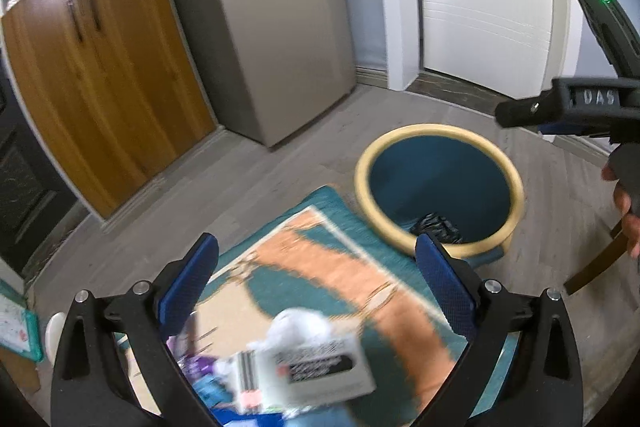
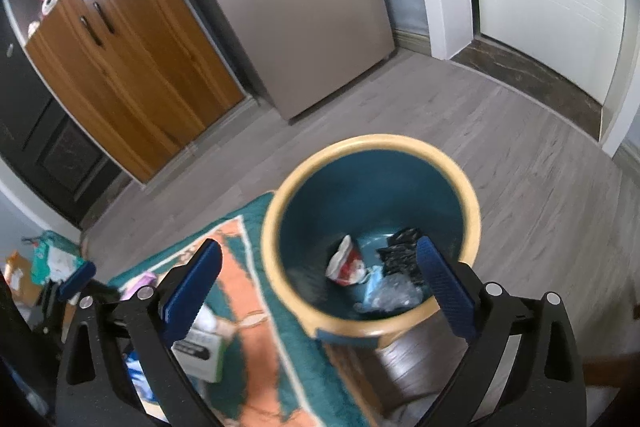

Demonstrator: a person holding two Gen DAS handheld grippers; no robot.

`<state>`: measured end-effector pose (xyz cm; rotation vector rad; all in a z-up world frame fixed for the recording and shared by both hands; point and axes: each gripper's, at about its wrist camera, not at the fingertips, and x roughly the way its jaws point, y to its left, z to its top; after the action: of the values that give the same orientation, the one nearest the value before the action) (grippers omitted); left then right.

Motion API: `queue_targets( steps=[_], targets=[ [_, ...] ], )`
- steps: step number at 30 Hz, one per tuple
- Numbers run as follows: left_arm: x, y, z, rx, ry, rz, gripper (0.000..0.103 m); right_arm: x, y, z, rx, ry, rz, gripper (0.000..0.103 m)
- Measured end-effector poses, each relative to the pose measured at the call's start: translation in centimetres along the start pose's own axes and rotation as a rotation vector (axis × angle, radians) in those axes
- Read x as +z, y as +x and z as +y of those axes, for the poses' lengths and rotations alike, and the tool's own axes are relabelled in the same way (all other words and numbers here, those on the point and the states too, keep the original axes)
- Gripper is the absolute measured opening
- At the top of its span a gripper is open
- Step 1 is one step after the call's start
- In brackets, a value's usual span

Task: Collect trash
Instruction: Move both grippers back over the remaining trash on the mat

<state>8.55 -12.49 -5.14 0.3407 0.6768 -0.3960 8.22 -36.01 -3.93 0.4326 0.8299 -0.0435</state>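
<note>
Teal bin with trash, two wide-open claws above a patterned rug.

Beyond: grey refrigerator (image 1: 276,27), wooden cabinet (image 1: 100,79), teal-and-orange rug (image 1: 340,267). Cream-rimmed teal bin (image 2: 372,327) seen into only from right wrist: crumpled red-and-white wrapper (image 2: 346,263), black bag (image 2: 400,251), clear plastic, all blurred. White box (image 1: 316,367) and tissue on rug, smeared, label unreadable. Left claw (image 1: 316,283) spread apart, holding nothing; right claw (image 2: 320,283) likewise agape over the bin, empty.

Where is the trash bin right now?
The trash bin stands on the grey floor at the rug's right edge, in front of the fridge, centre of the right wrist view.
</note>
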Motion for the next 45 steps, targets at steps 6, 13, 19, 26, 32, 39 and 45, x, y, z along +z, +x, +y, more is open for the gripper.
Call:
queue_targets(
  steps=[6, 13, 19, 26, 32, 39, 45],
  targets=[
    [-2.7, -2.8, 3.4, 0.081, -0.049, 0.022, 0.097, -1.8, -0.6, 2.0, 0.052, 0.057, 0.025, 0.098],
    [-5.7, -5.7, 6.7, 0.154, -0.094, 0.044, 0.097, -3.9, -0.9, 6.2, 0.057, -0.026, 0.046, 0.098],
    [-8.0, -7.5, 9.6, 0.196, -0.157, 0.066, 0.097, -5.2, -0.4, 9.5, 0.091, -0.074, 0.071, 0.098],
    [-10.2, -8.8, 13.2, 0.229, -0.250, 0.084, 0.097, -7.2, 1.4, 13.6, 0.101, -0.155, 0.122, 0.098],
    [-11.6, -8.8, 15.4, 0.249, -0.302, 0.107, 0.097, -10.1, 4.1, 15.8, 0.083, -0.187, 0.209, 0.098],
    [-12.9, -7.6, 16.7, 0.251, -0.292, 0.140, 0.097, -11.5, 6.8, 17.0, 0.029, -0.259, 0.266, 0.098],
    [-13.9, -5.2, 17.3, 0.240, -0.272, 0.204, 0.097, -12.2, 9.5, 16.7, 0.010, -0.220, 0.319, 0.098]
  ],
)
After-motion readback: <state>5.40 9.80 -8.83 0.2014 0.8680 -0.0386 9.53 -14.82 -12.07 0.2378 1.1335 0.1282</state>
